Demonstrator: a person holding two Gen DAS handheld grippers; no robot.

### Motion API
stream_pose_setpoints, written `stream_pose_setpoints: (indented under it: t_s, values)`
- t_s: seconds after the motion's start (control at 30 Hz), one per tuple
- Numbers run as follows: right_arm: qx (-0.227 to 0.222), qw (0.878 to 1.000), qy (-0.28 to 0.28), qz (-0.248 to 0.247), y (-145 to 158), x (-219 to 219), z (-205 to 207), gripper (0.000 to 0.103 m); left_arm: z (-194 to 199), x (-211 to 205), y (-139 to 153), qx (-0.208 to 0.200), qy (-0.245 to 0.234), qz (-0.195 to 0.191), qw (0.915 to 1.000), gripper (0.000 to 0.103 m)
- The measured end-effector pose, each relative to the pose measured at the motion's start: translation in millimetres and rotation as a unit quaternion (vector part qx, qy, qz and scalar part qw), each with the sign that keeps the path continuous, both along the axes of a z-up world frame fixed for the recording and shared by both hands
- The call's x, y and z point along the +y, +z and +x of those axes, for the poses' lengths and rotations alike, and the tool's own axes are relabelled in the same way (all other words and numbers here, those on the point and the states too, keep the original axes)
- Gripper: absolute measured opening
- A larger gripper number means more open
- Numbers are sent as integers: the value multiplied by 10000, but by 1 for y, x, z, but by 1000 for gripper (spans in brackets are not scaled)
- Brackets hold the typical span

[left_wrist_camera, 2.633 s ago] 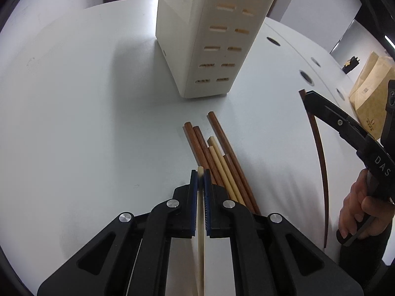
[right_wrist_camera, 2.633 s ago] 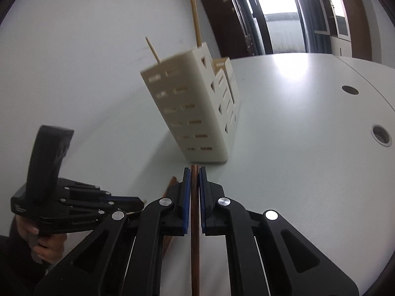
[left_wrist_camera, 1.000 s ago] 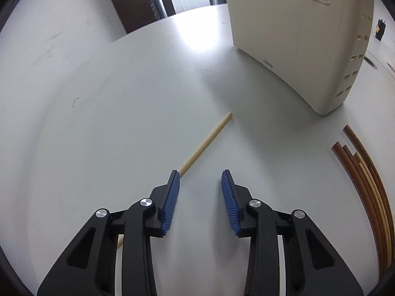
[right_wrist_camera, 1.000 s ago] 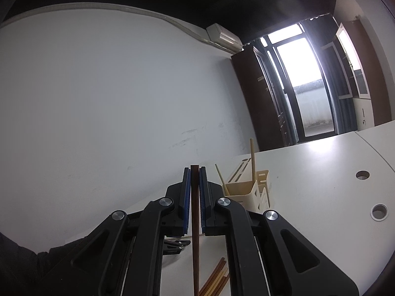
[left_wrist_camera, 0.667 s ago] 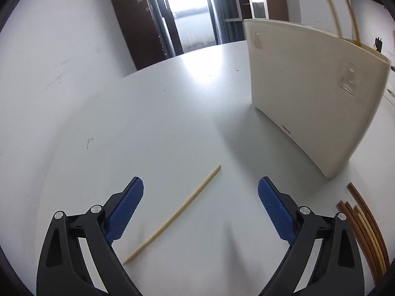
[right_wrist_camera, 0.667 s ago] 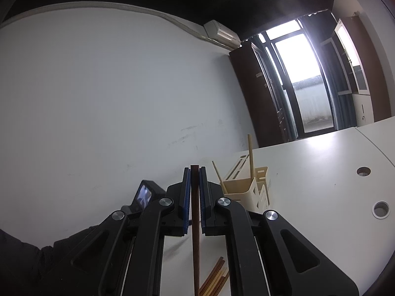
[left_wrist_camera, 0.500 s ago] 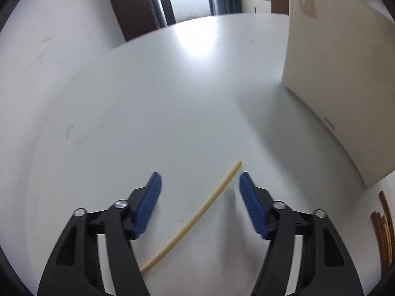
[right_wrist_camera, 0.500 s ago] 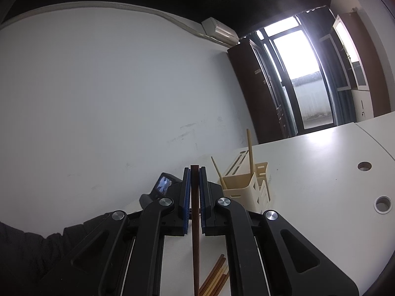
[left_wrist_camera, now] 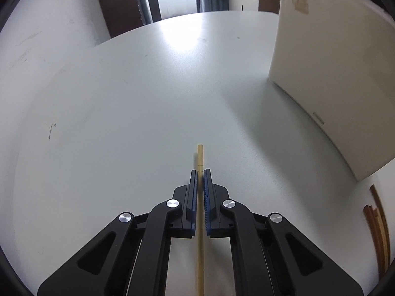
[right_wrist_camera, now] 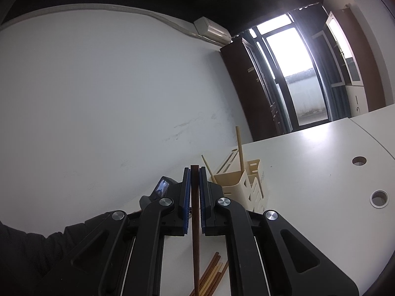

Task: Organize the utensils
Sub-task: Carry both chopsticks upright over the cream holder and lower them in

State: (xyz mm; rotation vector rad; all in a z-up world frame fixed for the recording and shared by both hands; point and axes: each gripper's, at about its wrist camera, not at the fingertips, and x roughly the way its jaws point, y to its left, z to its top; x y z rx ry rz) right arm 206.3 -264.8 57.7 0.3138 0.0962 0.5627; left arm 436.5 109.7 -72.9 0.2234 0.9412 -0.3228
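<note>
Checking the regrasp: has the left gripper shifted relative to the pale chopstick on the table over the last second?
Yes. The left gripper has swung in line with the pale chopstick and shut on it.

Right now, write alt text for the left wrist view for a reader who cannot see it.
The left hand-held gripper is shut on a pale chopstick that pokes out past its blue pads over a white table. A cream utensil holder stands at right, with more brown and pale chopsticks lying at the right edge.
</note>
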Motion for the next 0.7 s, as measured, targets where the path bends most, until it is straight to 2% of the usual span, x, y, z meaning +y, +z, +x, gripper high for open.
stream_pose_setpoints:
  t_s: [0.13, 0.3, 0.5, 0.7]
  values:
    - [-145, 9999, -45, 46, 8, -3, -4, 7, -33, 17, 51, -543, 113, -807, 9952, 4]
    - [-328, 9994, -19, 86, 26, -1, -1, 7, -92, 24, 122, -1314, 114, -1416, 9811, 4]
    - [-656, 9976, -112, -201, 60, 14, 13, 7, -109, -24, 183, -1787, 97, -1836, 9666, 4]
    - [-932, 9944, -422, -257, 104, 17, 40, 7, -97, -89, 231, -2262, 114, -2299, 9465, 4]
